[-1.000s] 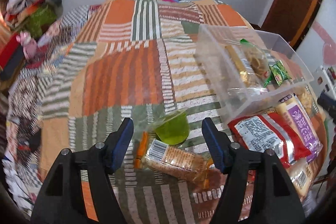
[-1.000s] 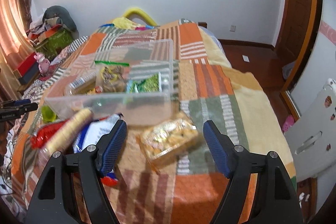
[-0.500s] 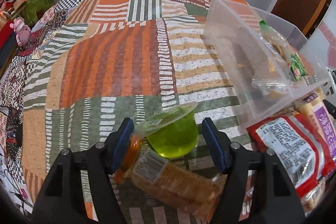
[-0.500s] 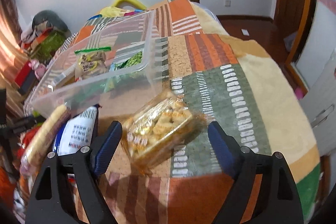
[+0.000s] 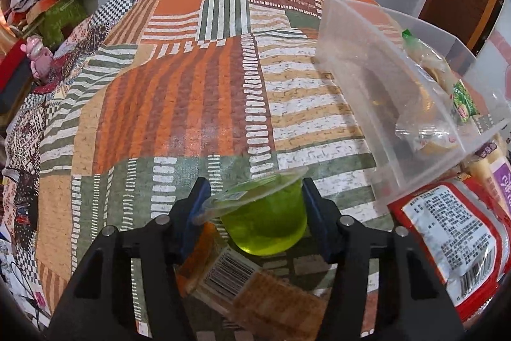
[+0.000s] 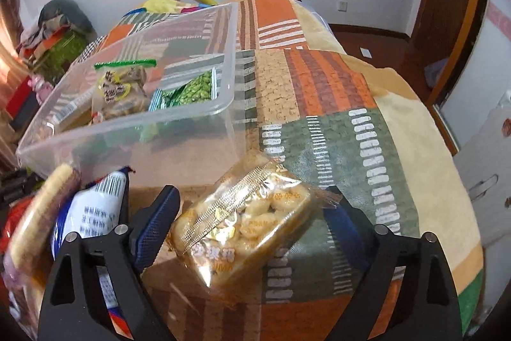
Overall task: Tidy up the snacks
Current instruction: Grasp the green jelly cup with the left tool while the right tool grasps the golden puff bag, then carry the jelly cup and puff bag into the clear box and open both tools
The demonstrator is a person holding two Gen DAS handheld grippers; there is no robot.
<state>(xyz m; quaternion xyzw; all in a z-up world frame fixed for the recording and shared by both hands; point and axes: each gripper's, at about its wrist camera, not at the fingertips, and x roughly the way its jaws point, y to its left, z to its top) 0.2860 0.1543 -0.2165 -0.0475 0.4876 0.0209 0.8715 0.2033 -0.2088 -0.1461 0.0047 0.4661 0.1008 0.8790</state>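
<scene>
Closed left gripper (image 5: pixel 255 206) onto jelly cup (image 5: pixel 265 222); brought right gripper (image 6: pixel 252 213), fingers spread, around biscuit pack (image 6: pixel 246 226).

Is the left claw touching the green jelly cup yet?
Touching. In the left wrist view, both pads of the left claw sit against the green jelly cup, one at its lid edge, one at its side wall, no gap showing.
</scene>
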